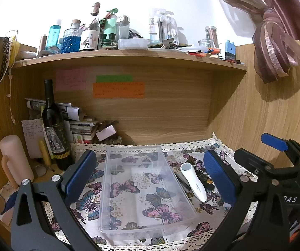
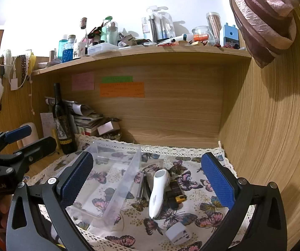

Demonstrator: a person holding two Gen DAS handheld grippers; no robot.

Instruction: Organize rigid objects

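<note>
A clear plastic tray [image 1: 188, 204] [image 2: 129, 179] lies empty on the butterfly cloth. Right of it lie a white handheld device [image 1: 194, 183] [image 2: 158, 190], a silver pen-like tube [image 2: 140, 188], a black and yellow battery-like object [image 2: 176, 192] and a small white adapter [image 2: 178, 233]. My left gripper [image 1: 150, 175] is open above the tray, its pads either side of it. My right gripper [image 2: 148, 179] is open above the white device and holds nothing. The right gripper also shows at the right edge of the left wrist view [image 1: 275, 146].
A dark wine bottle [image 1: 54, 125] [image 2: 63, 121], stacked papers [image 1: 80, 125] and a pink cylinder [image 1: 16, 156] stand at the back left. A cluttered shelf [image 1: 129, 57] overhangs the wooden niche. A wood wall [image 2: 275, 136] closes the right side.
</note>
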